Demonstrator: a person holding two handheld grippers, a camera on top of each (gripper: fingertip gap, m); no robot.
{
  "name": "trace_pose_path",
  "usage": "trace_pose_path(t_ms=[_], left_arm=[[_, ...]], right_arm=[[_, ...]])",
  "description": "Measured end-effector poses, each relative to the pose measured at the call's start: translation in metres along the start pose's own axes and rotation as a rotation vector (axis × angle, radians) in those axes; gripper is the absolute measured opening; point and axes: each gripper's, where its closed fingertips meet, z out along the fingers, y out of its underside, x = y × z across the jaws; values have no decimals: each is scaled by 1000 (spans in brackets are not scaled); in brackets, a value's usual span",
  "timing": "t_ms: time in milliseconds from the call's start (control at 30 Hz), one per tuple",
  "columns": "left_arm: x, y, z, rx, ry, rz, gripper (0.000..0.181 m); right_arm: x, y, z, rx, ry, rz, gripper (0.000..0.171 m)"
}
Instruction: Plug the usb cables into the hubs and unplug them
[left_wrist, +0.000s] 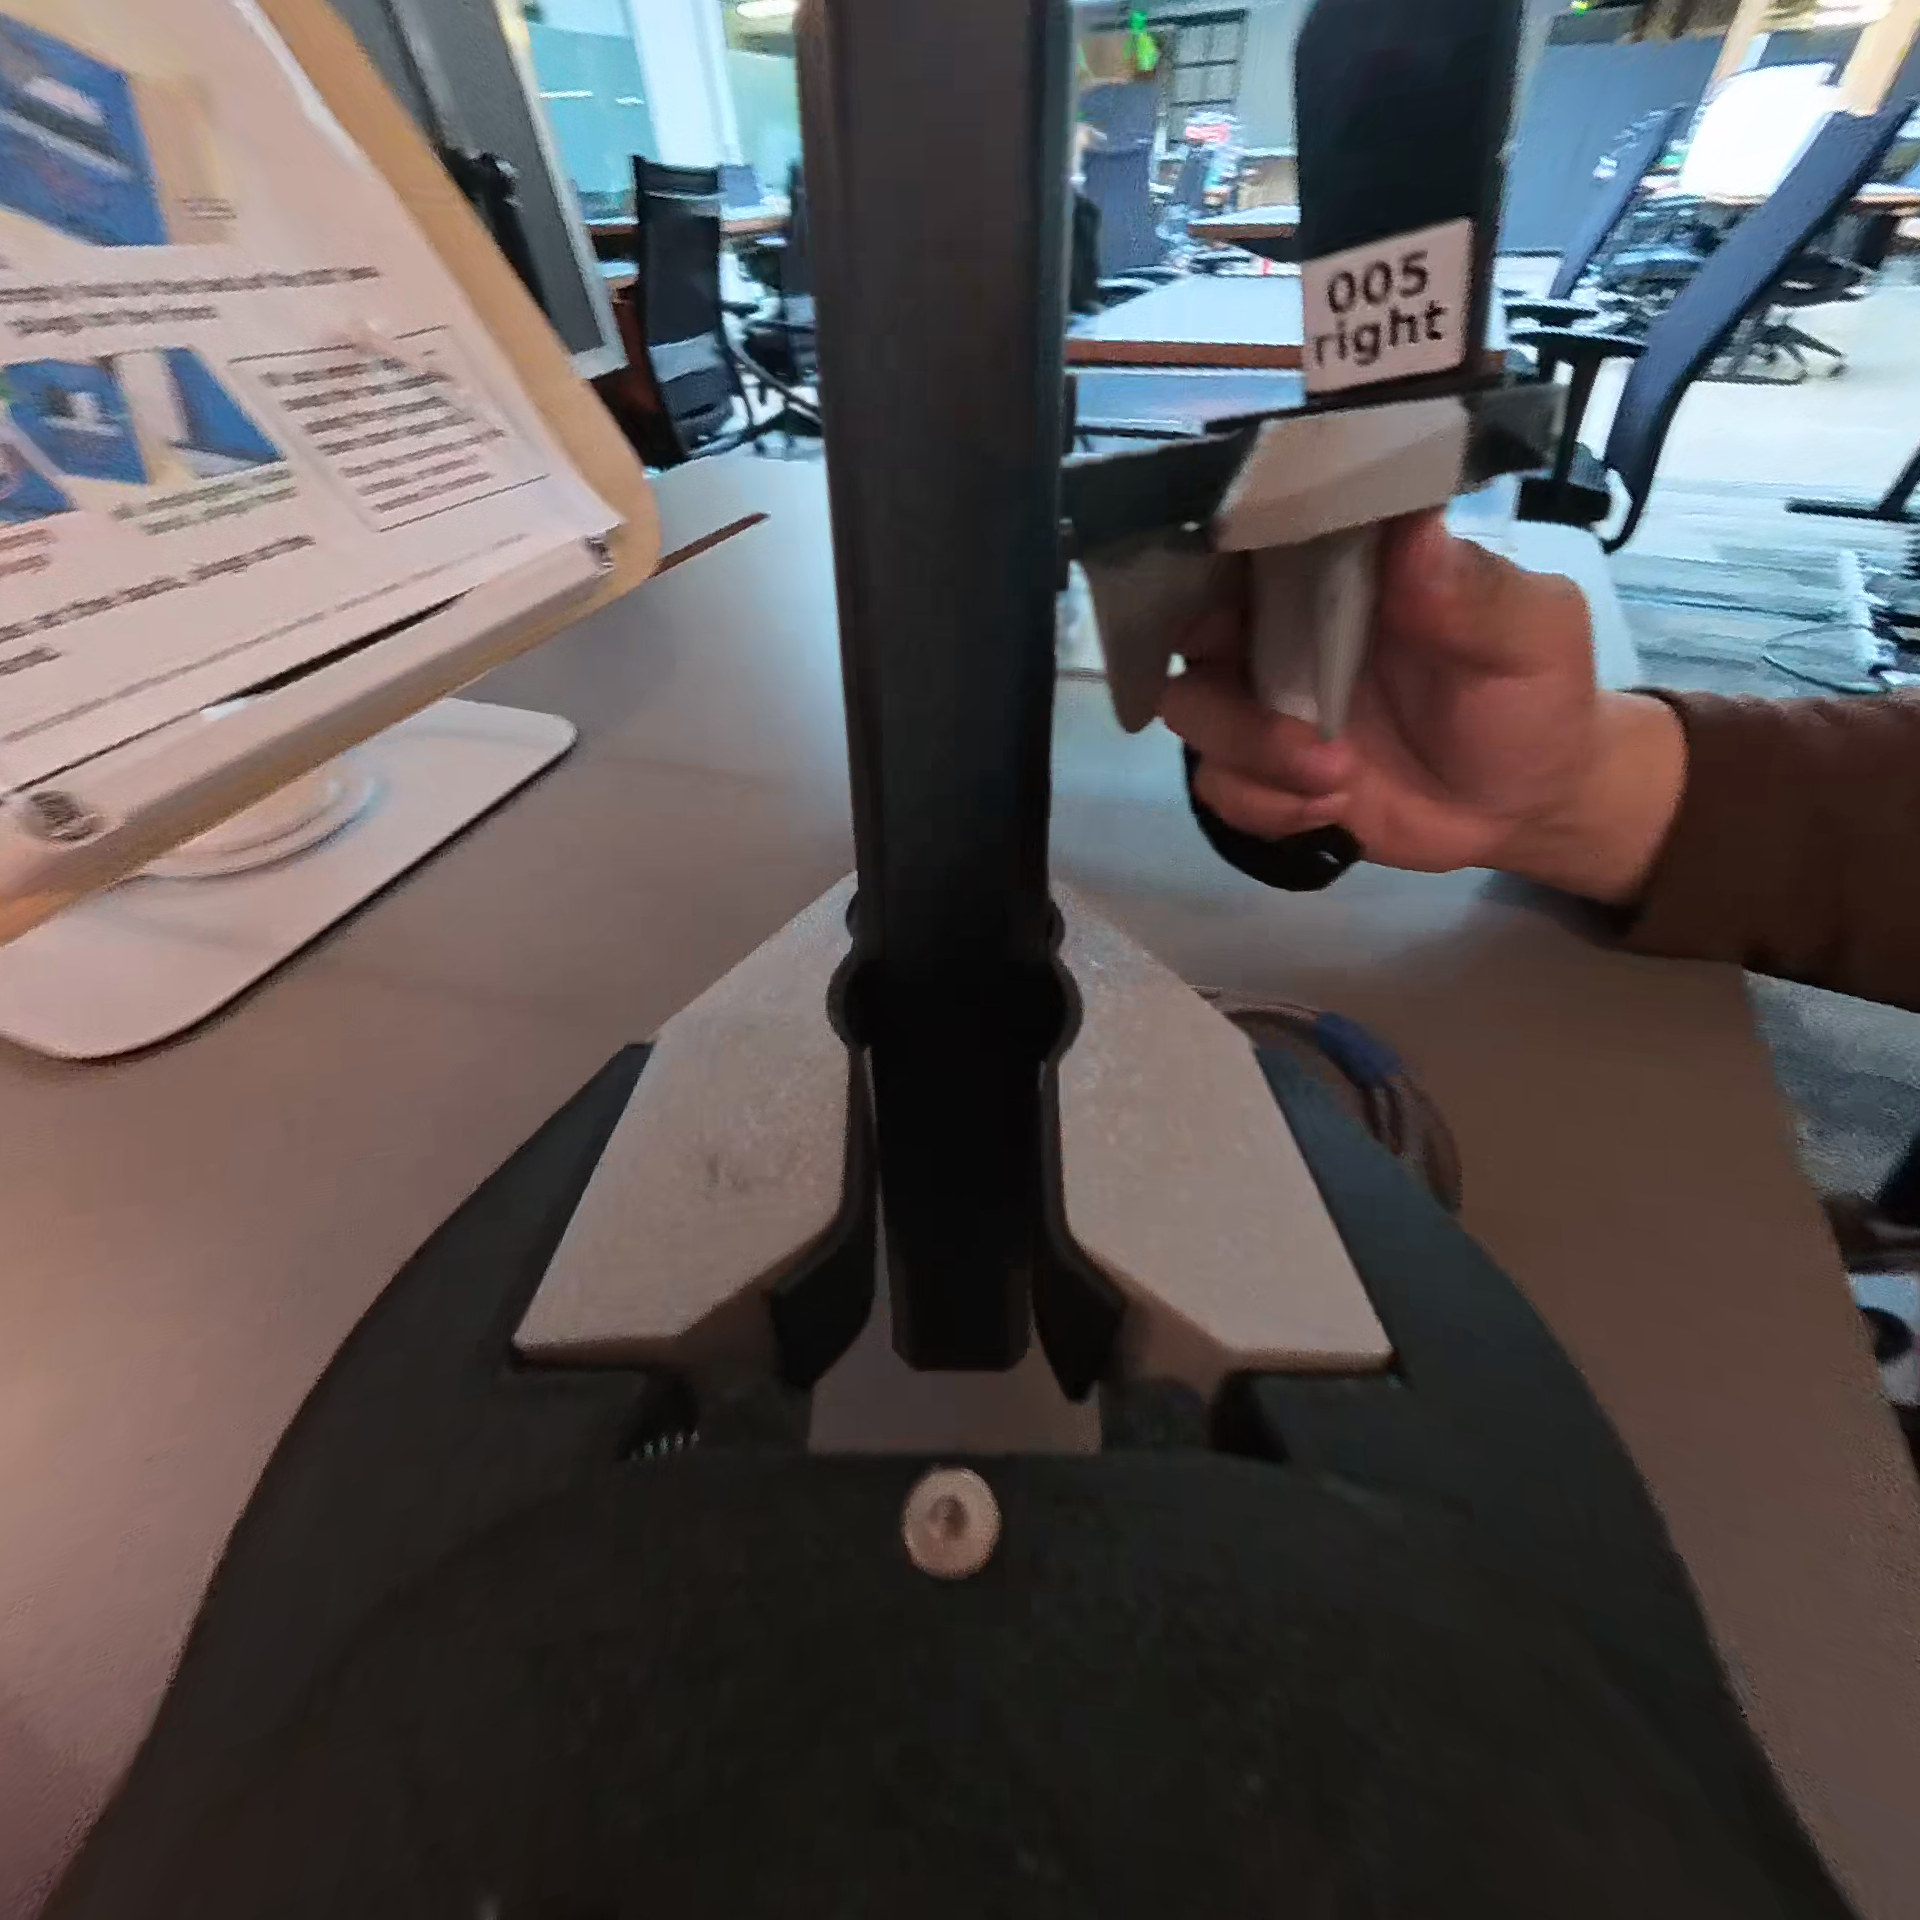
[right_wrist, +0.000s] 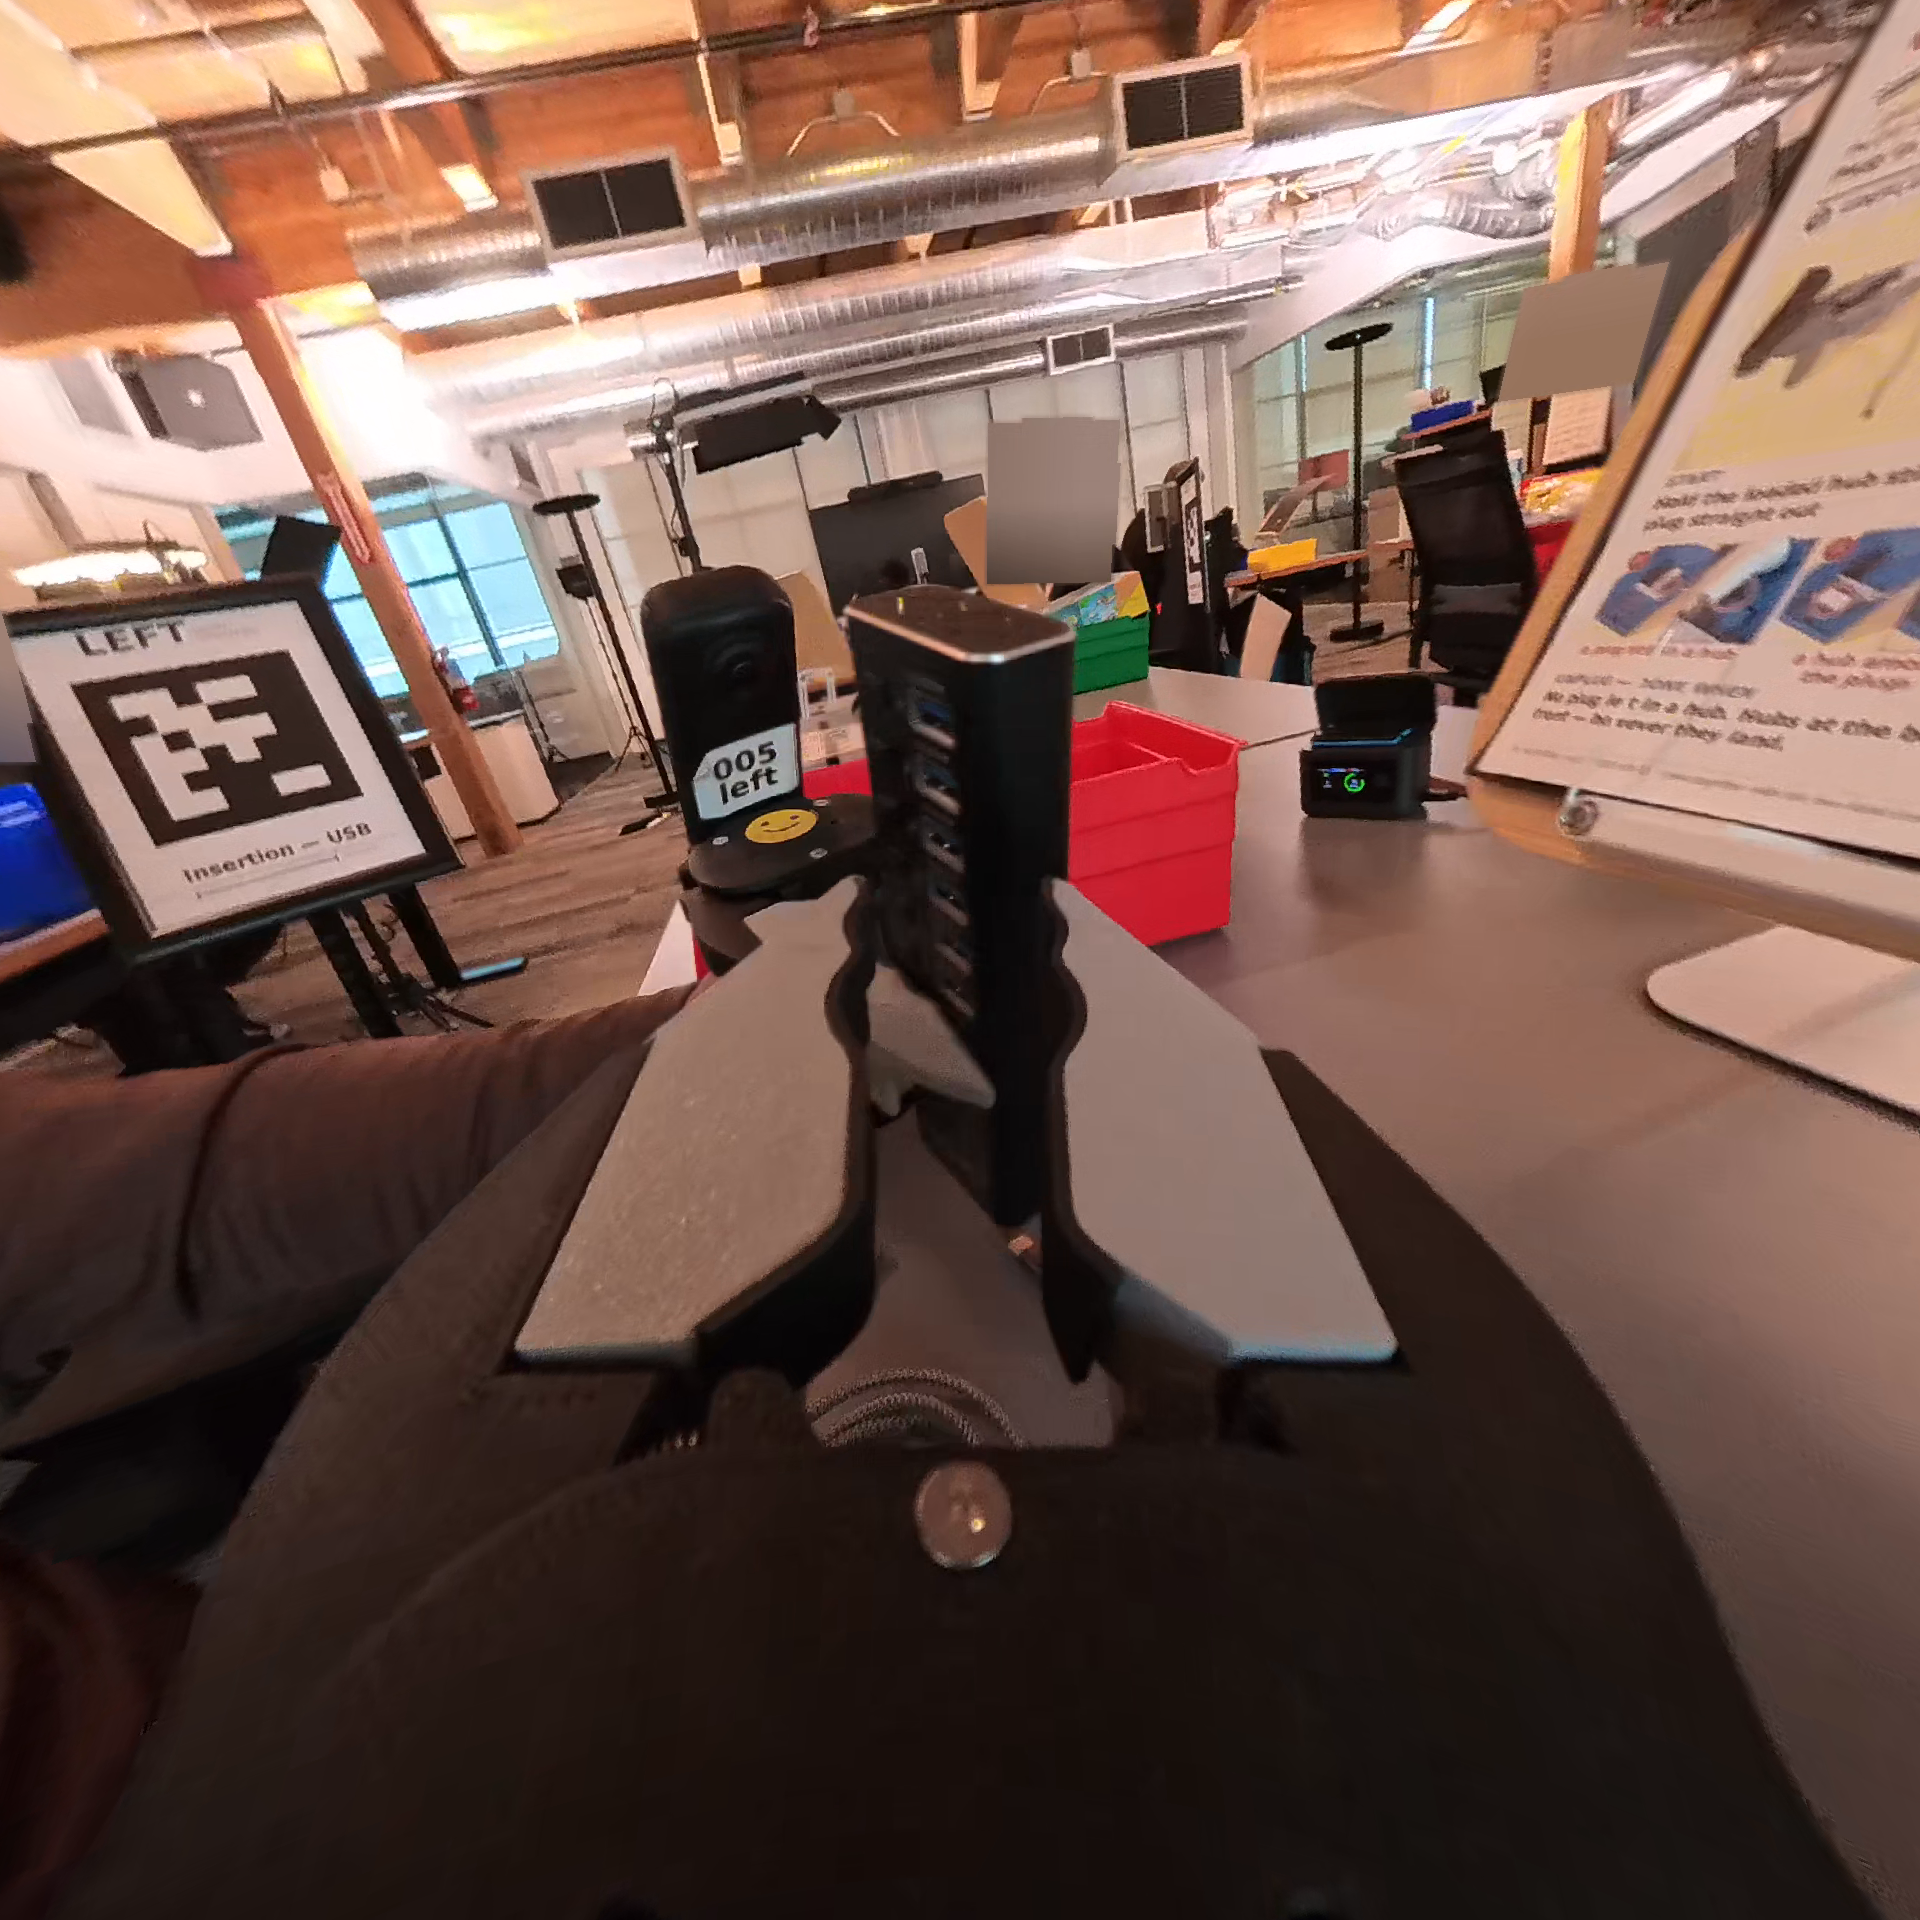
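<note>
The left claw (left_wrist: 951, 997) is clamped tight on a long black bar-shaped USB hub (left_wrist: 940, 520), held upright above the grey bench (left_wrist: 540, 1091). The right claw (right_wrist: 956, 997) stands narrowly parted around the same black hub (right_wrist: 971, 790), its port side facing left; whether its pads press it I cannot tell. A braided grey cable (right_wrist: 904, 1418) lies coiled beneath. A red plastic bin (right_wrist: 1153, 821) sits farther back.

From my remote seat, the USB hub (right_wrist: 971, 831) looks like matt black metal with a brushed silver end cap, the gripper fingers (right_wrist: 727, 1143) grainy grey plastic, the desk (left_wrist: 416, 1091) smooth matt grey, the bin (right_wrist: 1153, 821) glossy red plastic.
</note>
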Motion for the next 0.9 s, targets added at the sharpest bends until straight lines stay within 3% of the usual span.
trace_pose_path(t_ms=[100, 233, 400, 467, 633, 733, 900], left_arm=[[-26, -1, -7, 24, -142, -1, 27], [-58, 13, -17, -35, -299, -42, 27], [-62, 27, -13, -95, -268, -123, 27], [-49, 16, -11, -40, -202, -93, 27], [-11, -5, -4, 29, -73, 27, 27], [-11, 4, 0, -16, -78, 39, 27], [-11, 4, 0, -16, -60, 10, 26]], right_arm=[[7, 13, 1, -59, 15, 51, 37], [14, 50, 10, -282, 62, 16, 50], [25, 97, 15, -537, 163, -100, 47], [26, 102, 16, -570, 186, -132, 43], [29, 75, 12, -434, 199, -82, 43], [32, 48, 3, -288, 199, -3, 28], [37, 36, 2, -241, 267, -91, 13]])
